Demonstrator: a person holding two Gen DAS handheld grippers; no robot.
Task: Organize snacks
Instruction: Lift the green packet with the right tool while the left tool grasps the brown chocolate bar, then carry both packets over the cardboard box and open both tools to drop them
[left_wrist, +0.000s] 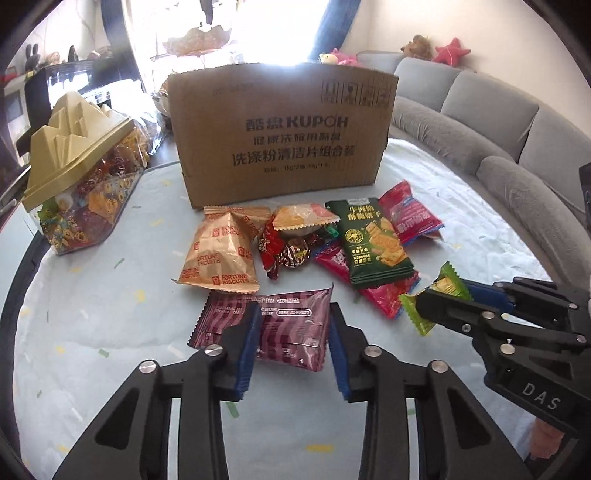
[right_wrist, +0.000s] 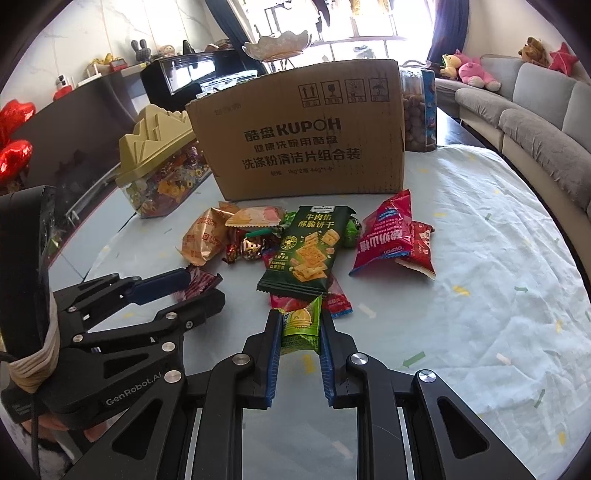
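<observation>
A maroon snack packet sits between the blue pads of my left gripper, which is shut on it just above the cloth. My right gripper is shut on a small bright green packet; in the left wrist view that packet shows at the right. Ahead lies a pile of snacks: a tan fortune biscuits bag, wrapped candies, a dark green cracker packet and red packets. Behind the pile stands a brown cardboard box; its inside is hidden.
A clear candy jar with a gold mountain-shaped lid stands left of the box. The round table wears a pale cloth. A grey sofa curves along the right. A clear tub of snacks stands behind the box's right corner.
</observation>
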